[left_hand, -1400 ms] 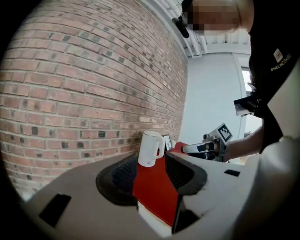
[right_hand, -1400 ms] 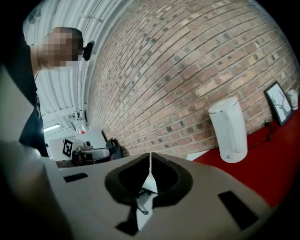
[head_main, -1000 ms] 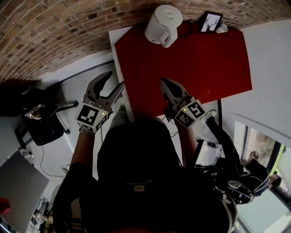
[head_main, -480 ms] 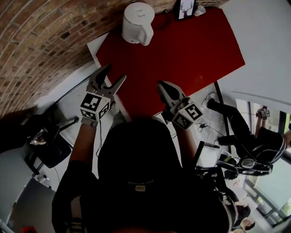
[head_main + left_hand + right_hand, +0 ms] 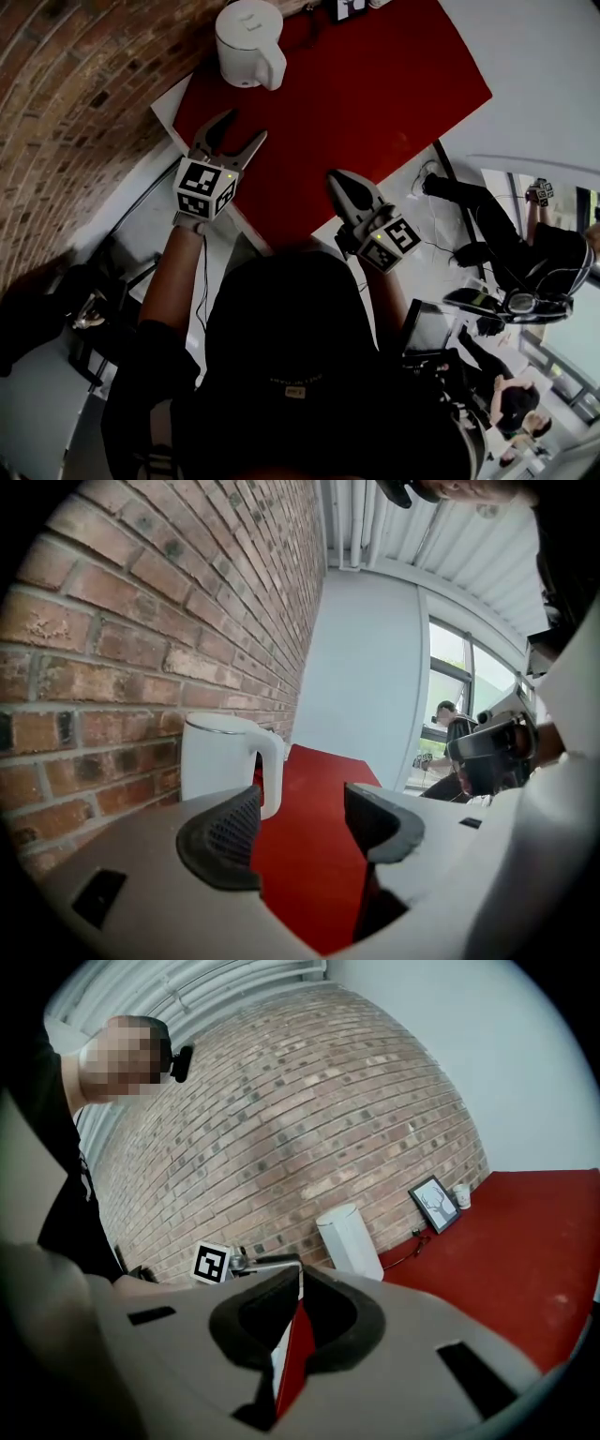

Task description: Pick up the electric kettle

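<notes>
The white electric kettle point(image 5: 248, 42) stands at the far left corner of the red table point(image 5: 375, 103), close to the brick wall, its handle turned towards the table's middle. My left gripper point(image 5: 239, 129) hovers over the table's near left edge, a short way in front of the kettle and pointing at it. Its jaws are opening and nothing is between them. In the left gripper view the kettle point(image 5: 225, 761) shows just beyond the left pad point(image 5: 225, 836). My right gripper point(image 5: 336, 178) is shut and empty over the table's near edge; its view has the kettle point(image 5: 349, 1241) far ahead.
A framed deer picture point(image 5: 433, 1204) and a small white cup point(image 5: 460, 1196) stand against the brick wall point(image 5: 281, 1129) right of the kettle, with a cord on the table there. Another person point(image 5: 525, 253) sits to the right of the table.
My left gripper has moved forward over the table's edge towards the kettle and its jaws have spread wider. The right gripper has shifted slightly and stays shut.
</notes>
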The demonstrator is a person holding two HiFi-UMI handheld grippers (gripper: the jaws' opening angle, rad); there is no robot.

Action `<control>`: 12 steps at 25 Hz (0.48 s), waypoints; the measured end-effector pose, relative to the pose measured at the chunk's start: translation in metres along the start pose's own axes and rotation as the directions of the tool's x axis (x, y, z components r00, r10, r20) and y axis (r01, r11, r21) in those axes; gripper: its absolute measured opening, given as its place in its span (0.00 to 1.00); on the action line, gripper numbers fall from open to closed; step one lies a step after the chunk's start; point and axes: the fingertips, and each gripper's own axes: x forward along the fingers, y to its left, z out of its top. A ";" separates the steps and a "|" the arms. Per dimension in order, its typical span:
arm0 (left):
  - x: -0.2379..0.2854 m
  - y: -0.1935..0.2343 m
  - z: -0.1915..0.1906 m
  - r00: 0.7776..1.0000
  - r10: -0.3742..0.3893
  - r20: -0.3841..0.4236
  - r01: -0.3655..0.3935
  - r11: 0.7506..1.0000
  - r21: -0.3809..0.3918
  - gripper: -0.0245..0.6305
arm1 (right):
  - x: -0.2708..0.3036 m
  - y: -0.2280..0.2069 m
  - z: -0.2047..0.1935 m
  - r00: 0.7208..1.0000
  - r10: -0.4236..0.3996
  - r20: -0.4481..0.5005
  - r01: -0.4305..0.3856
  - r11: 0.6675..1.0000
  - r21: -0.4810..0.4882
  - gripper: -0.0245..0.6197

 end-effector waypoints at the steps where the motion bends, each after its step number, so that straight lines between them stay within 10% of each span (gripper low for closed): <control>1: 0.006 0.002 -0.002 1.000 -0.009 -0.003 0.009 1.000 0.002 0.45 | -0.001 0.000 -0.001 1.000 -0.008 0.005 0.008 1.000 0.008 0.05; 12: 0.070 0.009 -0.017 0.995 -0.091 -0.038 0.093 0.994 0.059 0.45 | -0.018 -0.002 -0.012 0.994 -0.098 0.040 0.095 0.992 0.079 0.05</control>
